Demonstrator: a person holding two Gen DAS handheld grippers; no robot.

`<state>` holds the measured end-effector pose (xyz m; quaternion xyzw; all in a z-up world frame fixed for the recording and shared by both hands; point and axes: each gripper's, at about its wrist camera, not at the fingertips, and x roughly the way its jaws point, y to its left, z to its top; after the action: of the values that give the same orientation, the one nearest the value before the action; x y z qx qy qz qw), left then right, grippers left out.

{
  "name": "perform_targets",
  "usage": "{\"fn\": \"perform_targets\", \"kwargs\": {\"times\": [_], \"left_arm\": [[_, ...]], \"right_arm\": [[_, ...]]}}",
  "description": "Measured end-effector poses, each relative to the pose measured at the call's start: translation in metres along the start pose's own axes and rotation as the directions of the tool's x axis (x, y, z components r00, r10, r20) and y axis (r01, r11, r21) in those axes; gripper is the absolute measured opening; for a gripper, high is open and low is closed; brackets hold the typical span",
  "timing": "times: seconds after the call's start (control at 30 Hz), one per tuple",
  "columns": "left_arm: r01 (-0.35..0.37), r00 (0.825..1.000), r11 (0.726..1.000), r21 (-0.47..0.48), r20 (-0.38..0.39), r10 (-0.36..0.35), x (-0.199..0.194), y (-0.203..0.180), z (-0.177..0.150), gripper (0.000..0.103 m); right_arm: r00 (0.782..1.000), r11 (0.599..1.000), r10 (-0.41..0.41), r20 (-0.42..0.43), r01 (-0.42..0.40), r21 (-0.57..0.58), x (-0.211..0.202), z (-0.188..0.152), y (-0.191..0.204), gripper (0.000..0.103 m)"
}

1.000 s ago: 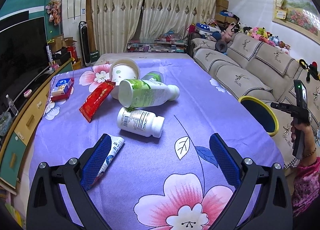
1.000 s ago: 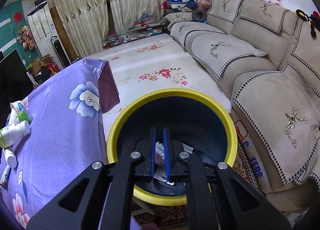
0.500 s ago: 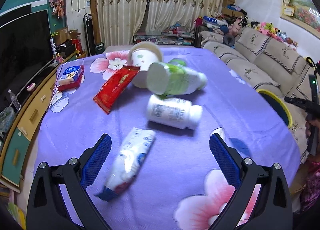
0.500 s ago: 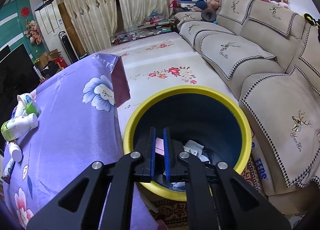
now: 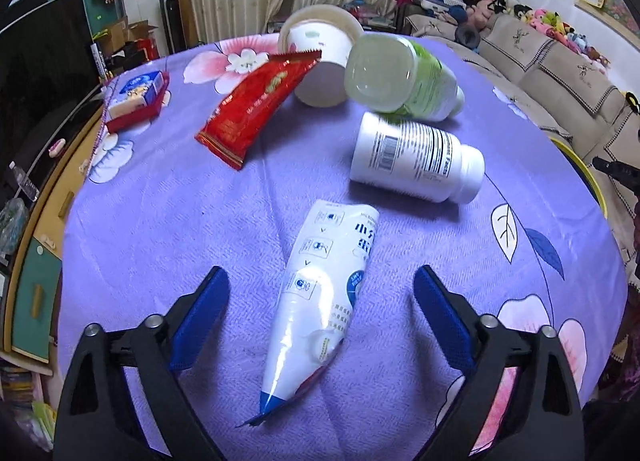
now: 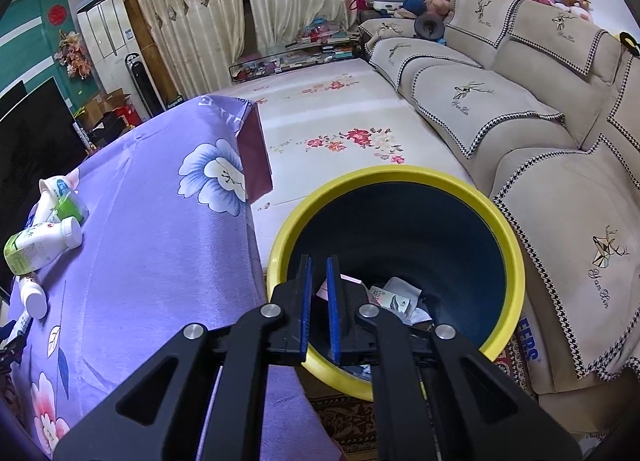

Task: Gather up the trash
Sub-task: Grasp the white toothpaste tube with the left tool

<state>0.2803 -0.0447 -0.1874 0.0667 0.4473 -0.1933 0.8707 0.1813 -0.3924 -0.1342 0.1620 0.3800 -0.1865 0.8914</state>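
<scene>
On table point(image 5: 160, 229) w/ purple floral cloth: white squeezed tube point(image 5: 324, 285) lying flat btwn blue pads of left tool point(image 5: 320, 297), pads spread wide, just been narrowing a bit, apart from tube both sides. Beyond tube: white pill bottle point(image 5: 416, 165) on its side, green-label bottle point(image 5: 404, 77), paper cup point(image 5: 320, 57) tipped over, red wrapper point(image 5: 256, 109). Beside table, over yellow-rimmed bin point(image 6: 516, 261) w/ paper scraps inside: right tool point(image 6: 320, 301), pads nearly pressed together, nothing btwn them.
</scene>
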Motion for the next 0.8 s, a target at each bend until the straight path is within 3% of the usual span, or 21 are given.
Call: {"fn": "perform_targets", "kwargs": {"times": [0.3, 0.67, 0.8], "left_arm": [[-0.026, 1.000, 0.999, 0.027, -0.003, 0.026, -0.003, -0.004, -0.002, 0.073], [-0.017, 1.000, 1.000, 0.007, 0.012, 0.017, -0.014, -0.004, -0.012, 0.039], [0.018, 1.000, 1.000, 0.015, 0.004, -0.018, -0.018, -0.012, -0.014, 0.037]], "right_arm": [[1.000, 1.000, 0.016, -0.011, -0.016, -0.001, 0.004, -0.002, 0.003, 0.007], [0.999, 0.999, 0.034, -0.011, -0.034, 0.014, 0.002, -0.004, -0.001, 0.007], [0.999, 0.999, 0.038, -0.005, -0.038, 0.021, -0.001, -0.006, -0.003, 0.008]]}}
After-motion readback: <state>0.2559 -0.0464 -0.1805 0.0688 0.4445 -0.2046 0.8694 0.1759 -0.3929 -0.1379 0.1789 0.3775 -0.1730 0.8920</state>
